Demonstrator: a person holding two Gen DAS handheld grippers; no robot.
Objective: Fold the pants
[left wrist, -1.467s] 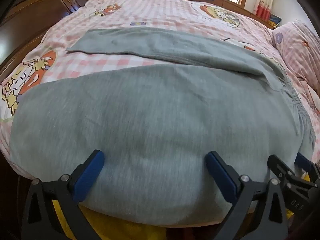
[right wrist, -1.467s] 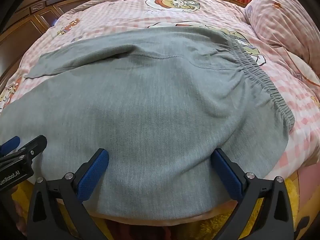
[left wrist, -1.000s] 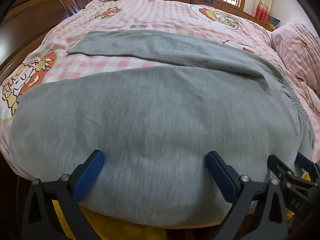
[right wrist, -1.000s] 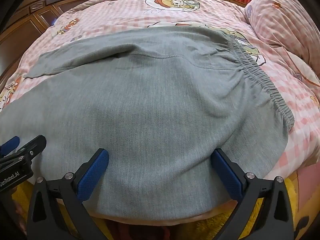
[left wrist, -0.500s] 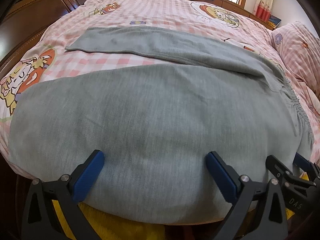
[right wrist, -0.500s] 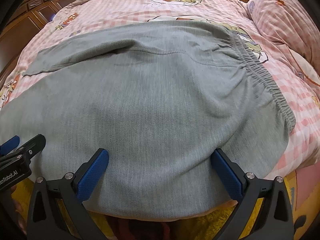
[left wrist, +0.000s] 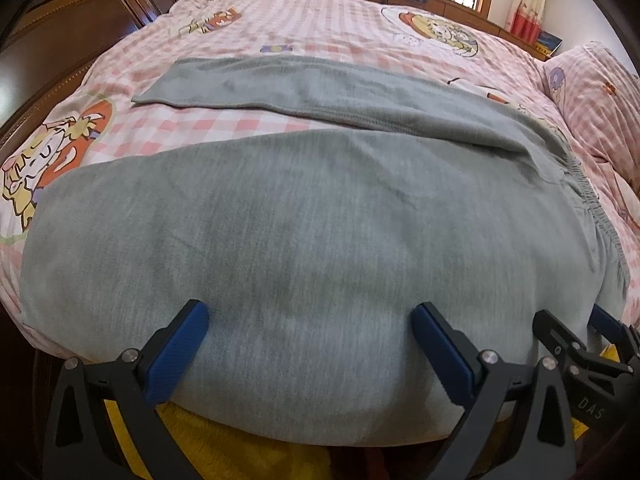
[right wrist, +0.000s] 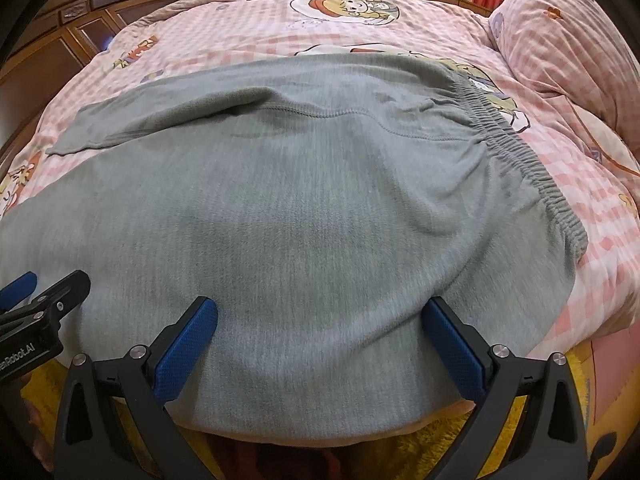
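While the gray pants are lying spread out on the bed, both tools are waiting at the near edge. The pants are covering the near half of the pink checked bedspread. One leg is reaching away toward 10 o'clock in the left wrist view, and the other leg is lying wide across the front. The stretchy waistband is sitting at about 2 o'clock in the right wrist view, running down the right side of the cloth.

The left hand-held gripper is standing wide open. Its two blue fingertips are sitting far apart at 6 o'clock, with the near edge of the pants lying between them. I cannot tell if the tips are touching the cloth.

The right hand-held gripper is wide open too. Its blue fingertips are spread apart over the near edge of the pants, close to the waistband side.

Each tool is peeking into the other's view: the right one at 4 o'clock, the left one at 8 o'clock.

A pink checked pillow is resting at 2 o'clock, well apart from the pants. Dark wooden furniture is standing at 10 o'clock. Something yellow is showing below the bed edge.
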